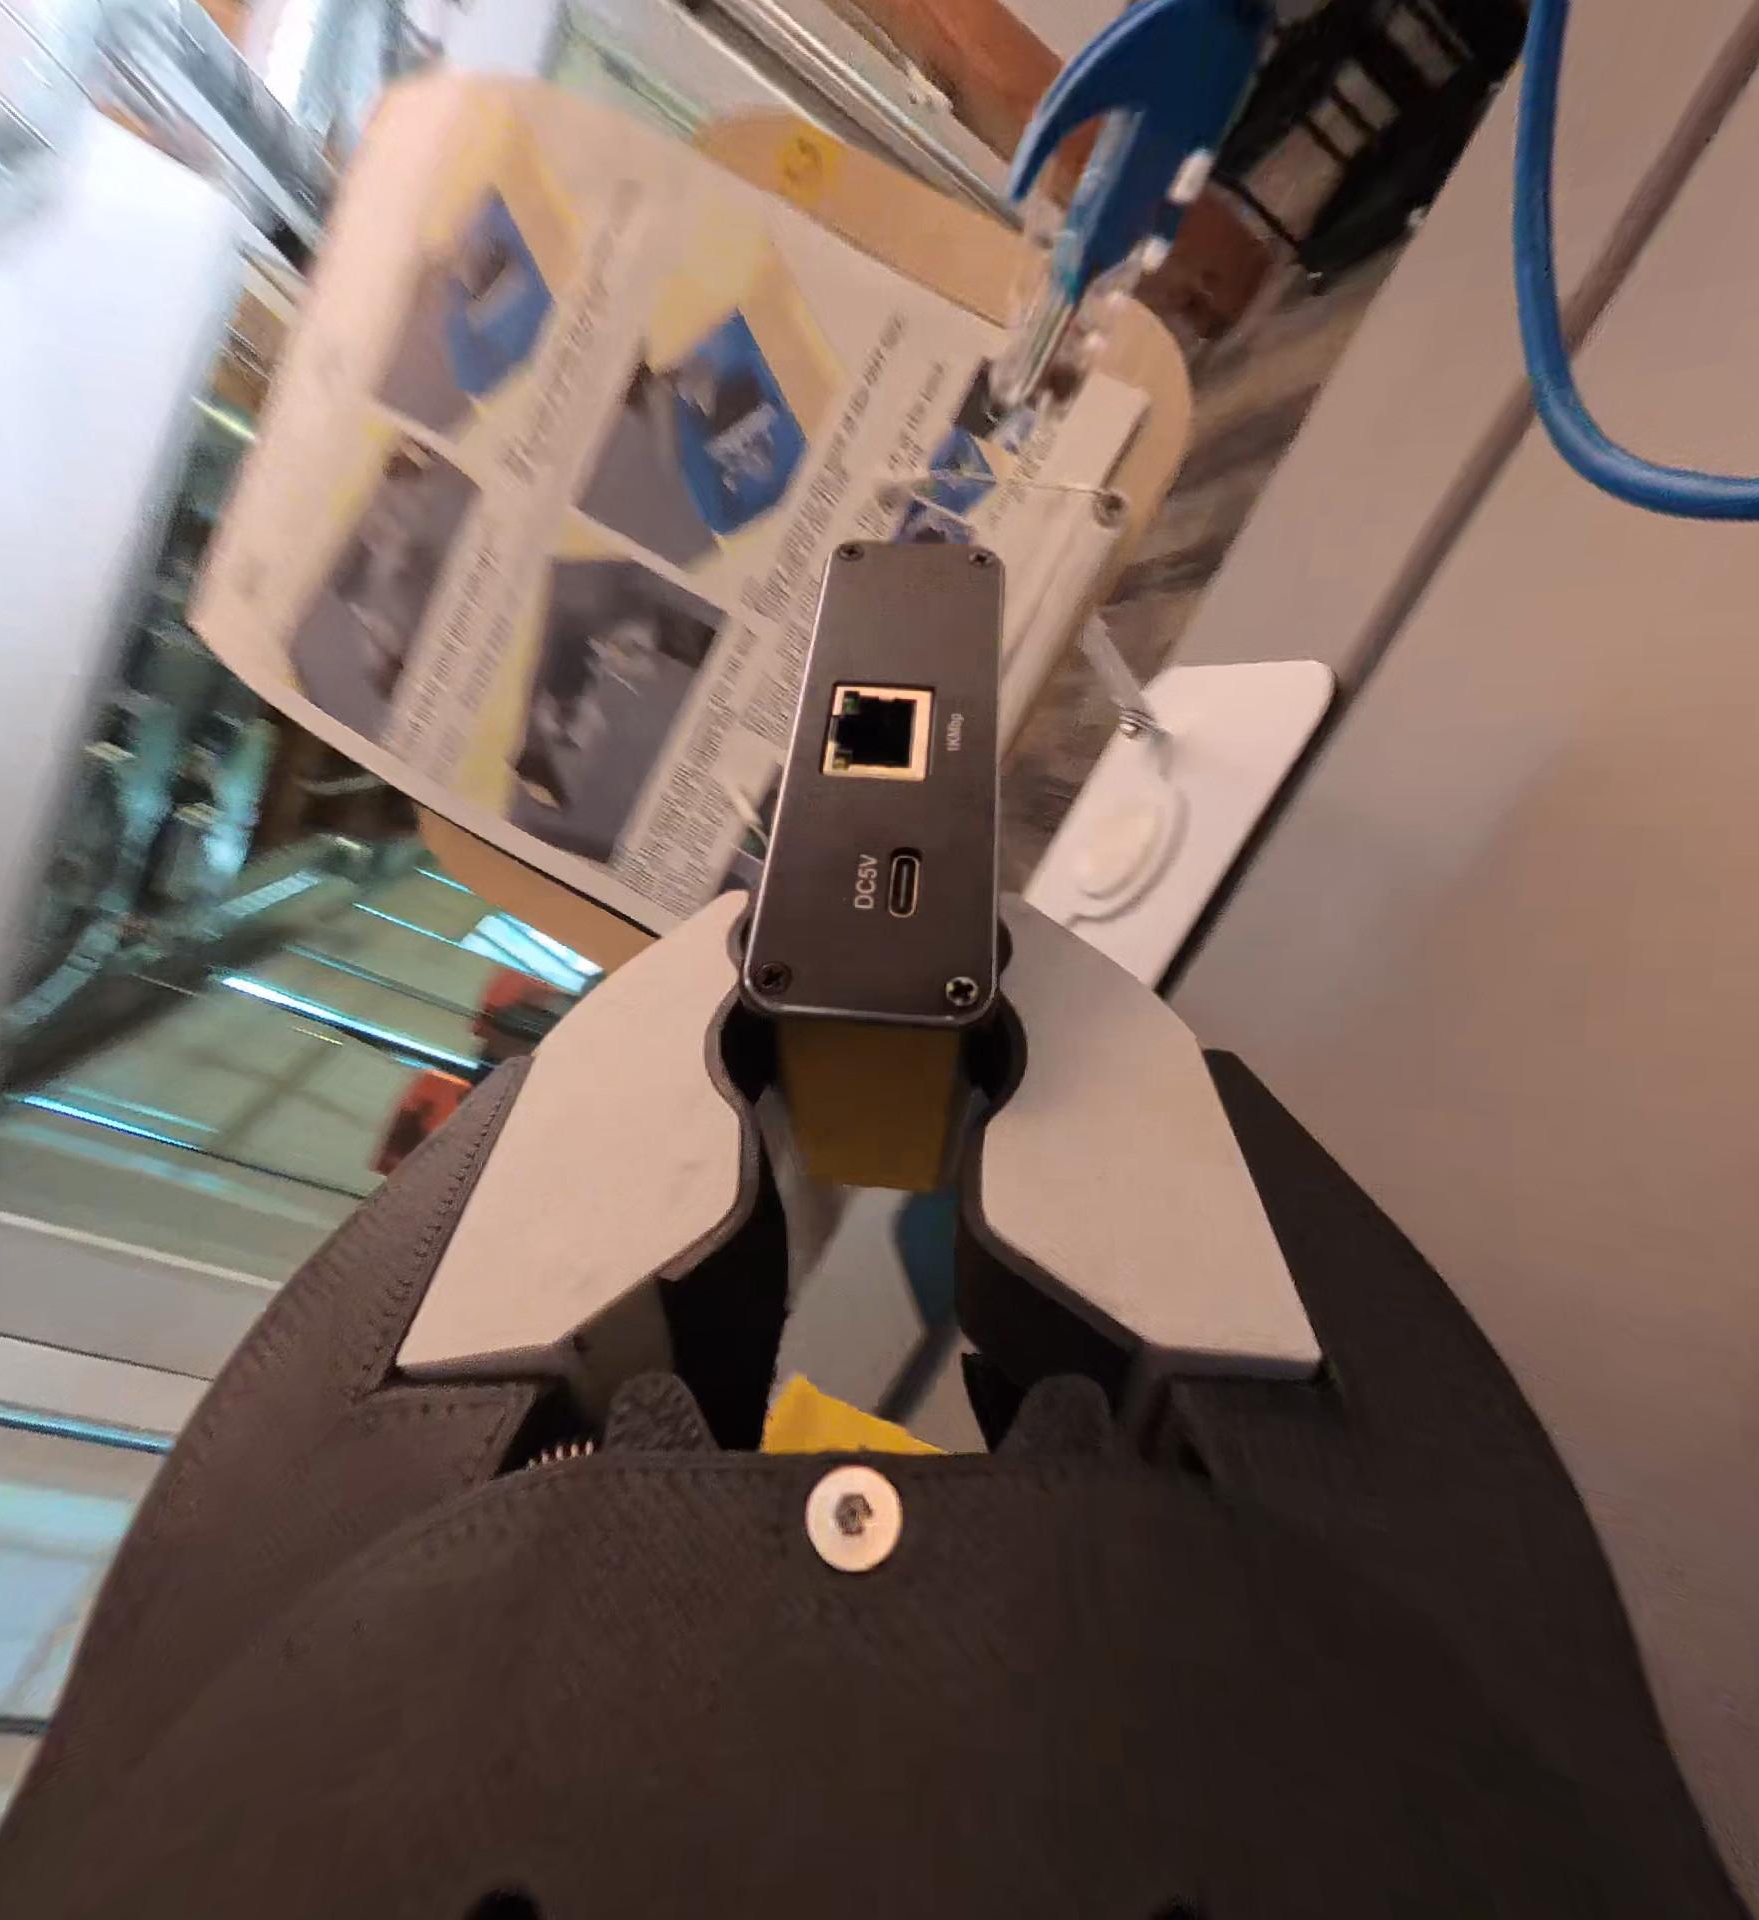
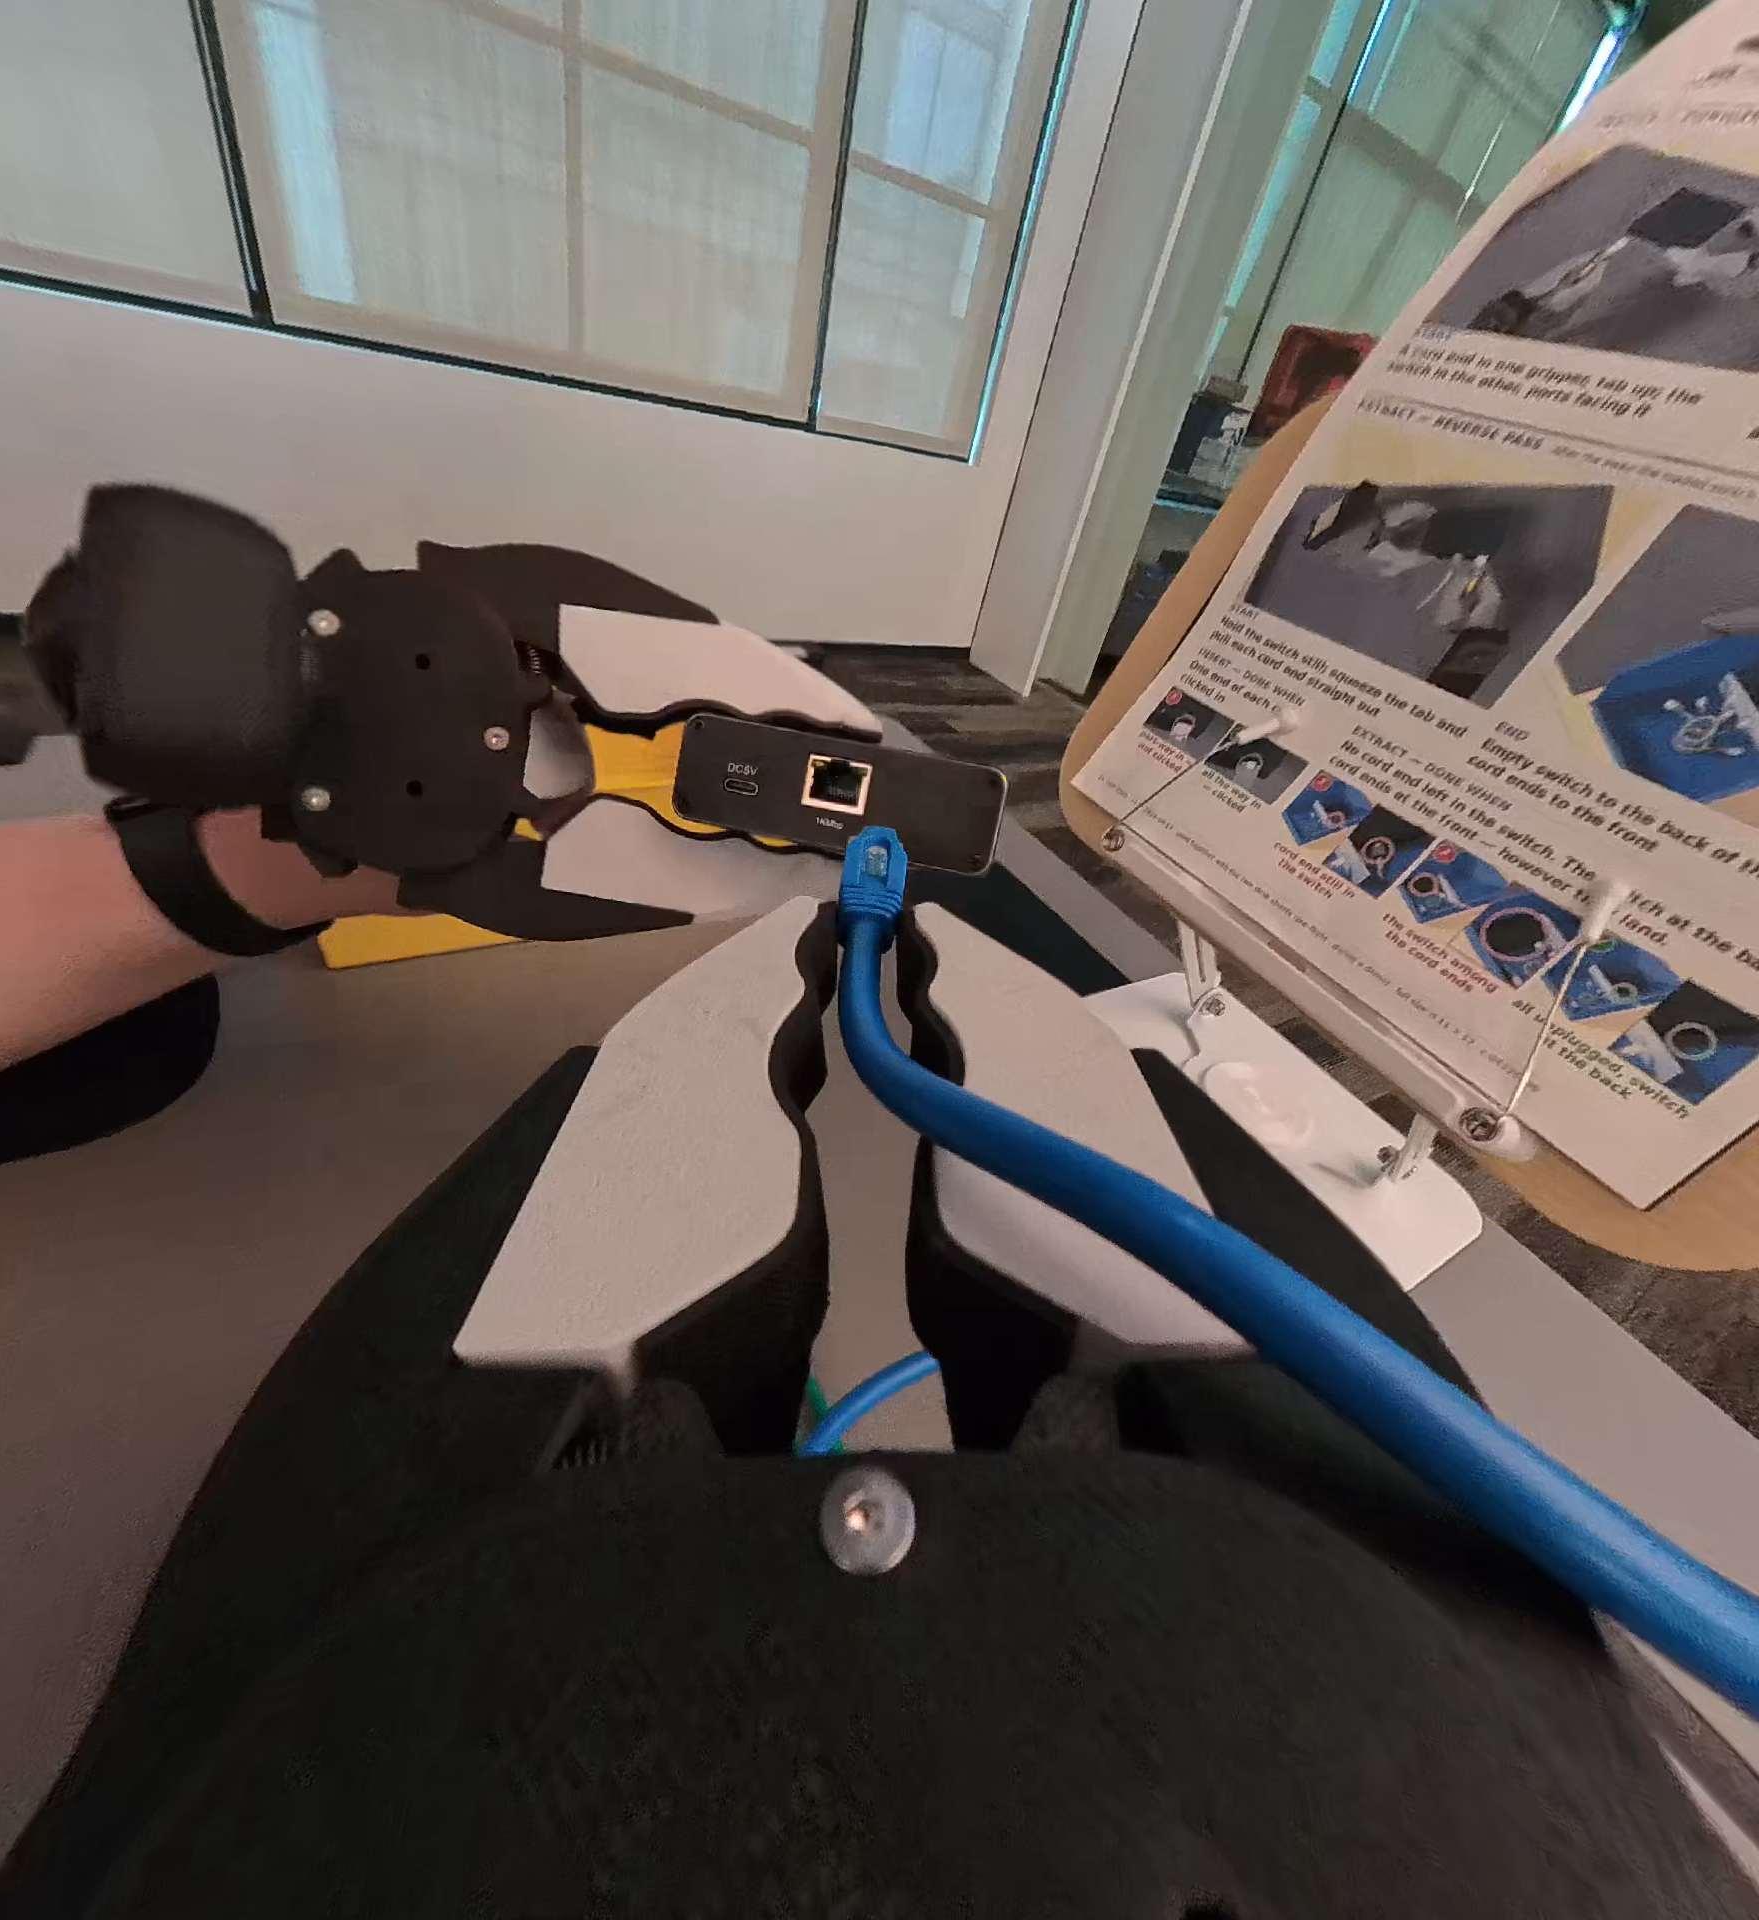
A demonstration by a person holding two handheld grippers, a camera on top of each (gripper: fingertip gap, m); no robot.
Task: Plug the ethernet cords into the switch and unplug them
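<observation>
The black metal switch (image 2: 839,792) is pinched by the left gripper (image 1: 870,997); the blue ethernet cord (image 2: 870,904), pinched in the right gripper (image 2: 859,925), should be raised toward 12 o'clock and squared to the port (image 2: 835,781).

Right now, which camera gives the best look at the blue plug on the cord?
The right wrist view: the blue plug is sharp and centred, sticking out of the right gripper just below the switch. The left wrist view shows it only blurred, far off.

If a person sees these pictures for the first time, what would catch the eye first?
Probably the blue cord, clamped in the right gripper, its plug just short of the black switch. The left gripper holds that switch by one end, its port empty. An instruction board stands on the right.
</observation>
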